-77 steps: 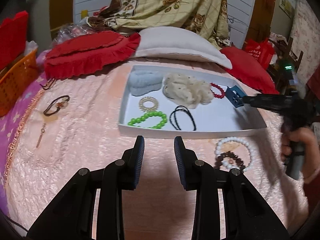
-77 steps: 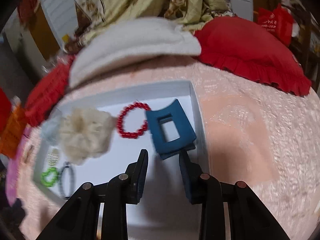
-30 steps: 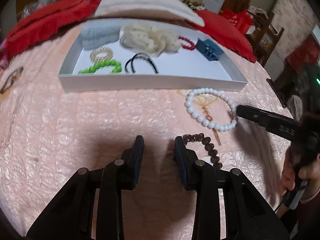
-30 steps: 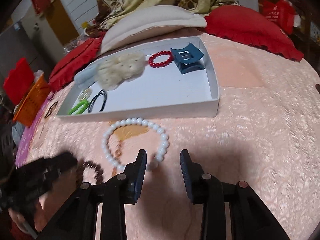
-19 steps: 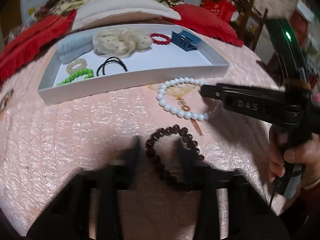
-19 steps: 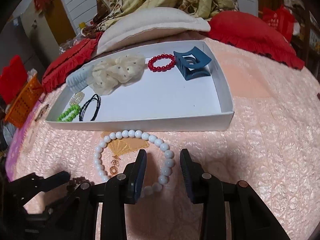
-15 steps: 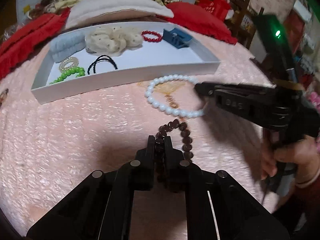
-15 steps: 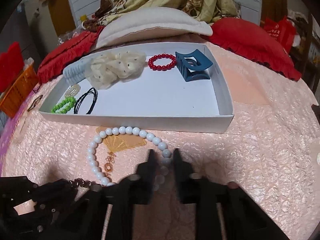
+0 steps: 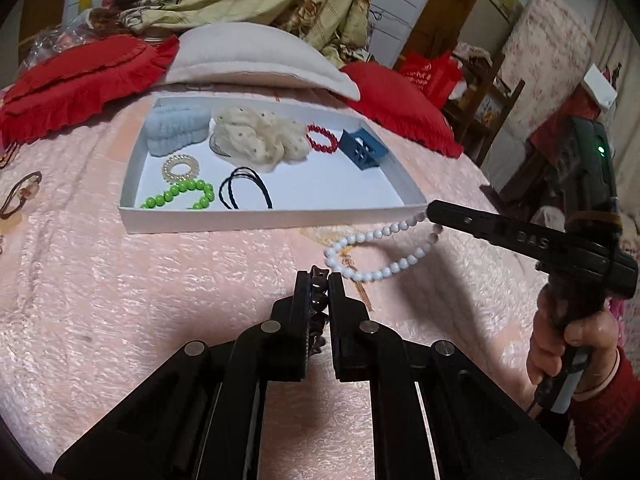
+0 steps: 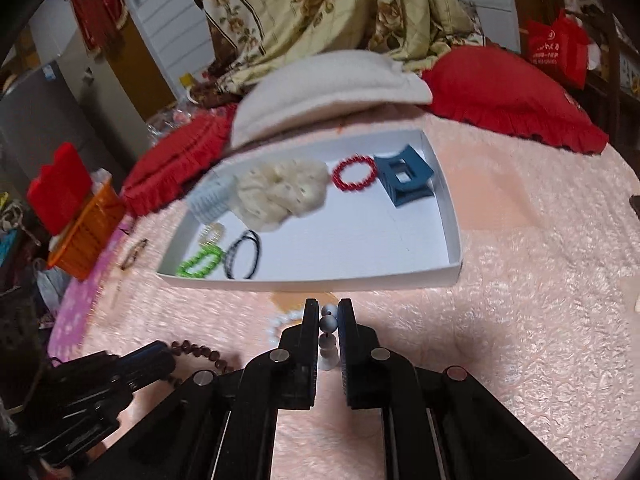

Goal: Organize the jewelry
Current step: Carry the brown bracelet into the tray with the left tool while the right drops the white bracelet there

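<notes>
My left gripper [image 9: 319, 280] is shut on a dark brown bead bracelet [image 9: 319, 300], lifted off the pink bedspread; the bracelet also shows in the right wrist view [image 10: 200, 350]. My right gripper [image 10: 328, 314] is shut on a white bead bracelet [image 10: 328, 322], which hangs from it in the left wrist view [image 9: 376, 252], just in front of the white tray [image 9: 280, 218]. The tray holds a green bead bracelet [image 9: 180, 194], black hair ties [image 9: 246, 192], a cream scrunchie [image 9: 260, 140], a red bracelet [image 9: 322, 138] and a blue claw clip [image 9: 362, 152].
A pale blue scrunchie [image 9: 178, 130] and a spiral hair tie [image 9: 181, 168] also lie in the tray. A thin bangle [image 9: 20, 196] lies on the bedspread at far left. Red pillows [image 9: 76, 80] and a white pillow [image 9: 256, 64] lie behind the tray. An orange basket [image 10: 88, 236] stands left.
Both grippers closed, the left on the brown bracelet and the right on the white one, and both bracelets have been raised off the bedspread toward the tray.
</notes>
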`<state>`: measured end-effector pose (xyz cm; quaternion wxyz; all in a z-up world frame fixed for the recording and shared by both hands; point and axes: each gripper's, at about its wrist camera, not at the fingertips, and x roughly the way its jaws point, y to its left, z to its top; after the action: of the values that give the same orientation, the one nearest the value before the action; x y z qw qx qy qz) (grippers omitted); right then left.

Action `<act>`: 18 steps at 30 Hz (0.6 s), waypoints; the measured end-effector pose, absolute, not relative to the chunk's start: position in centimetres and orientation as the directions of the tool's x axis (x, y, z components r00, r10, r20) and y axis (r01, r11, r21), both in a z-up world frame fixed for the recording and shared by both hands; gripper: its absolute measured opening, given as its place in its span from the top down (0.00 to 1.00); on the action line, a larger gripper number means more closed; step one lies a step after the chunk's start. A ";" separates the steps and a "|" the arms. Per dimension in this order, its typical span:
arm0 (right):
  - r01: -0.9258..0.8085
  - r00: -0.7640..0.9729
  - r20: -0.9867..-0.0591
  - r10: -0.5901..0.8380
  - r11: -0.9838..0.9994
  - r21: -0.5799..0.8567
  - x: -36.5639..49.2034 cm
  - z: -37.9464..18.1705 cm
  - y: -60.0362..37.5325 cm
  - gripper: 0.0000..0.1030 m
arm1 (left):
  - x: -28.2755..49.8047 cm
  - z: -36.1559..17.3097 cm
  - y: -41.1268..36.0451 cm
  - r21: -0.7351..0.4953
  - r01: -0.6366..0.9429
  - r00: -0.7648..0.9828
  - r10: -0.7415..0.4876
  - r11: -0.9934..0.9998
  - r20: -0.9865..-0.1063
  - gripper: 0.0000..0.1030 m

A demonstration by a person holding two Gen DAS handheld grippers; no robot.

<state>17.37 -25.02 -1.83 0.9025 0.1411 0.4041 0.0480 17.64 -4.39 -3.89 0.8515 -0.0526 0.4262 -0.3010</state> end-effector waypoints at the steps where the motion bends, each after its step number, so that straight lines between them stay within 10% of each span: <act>1: 0.023 0.674 -0.711 0.200 0.957 0.290 17.3 -1.5 -24.8 0.92 | 17.7 -3.8 -4.3 -0.347 0.467 0.459 -0.559 0.813 -0.691 0.93; 18: 0.006 0.762 -0.628 0.157 0.968 0.250 17.8 5.3 -25.8 0.92 | 17.8 -2.6 -3.1 -0.338 0.453 0.498 -0.548 0.825 -0.671 0.93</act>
<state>17.78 -25.79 5.33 0.9311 0.1193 0.3423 0.0407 17.81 -3.09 -2.57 0.8636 -0.0584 0.4084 -0.2900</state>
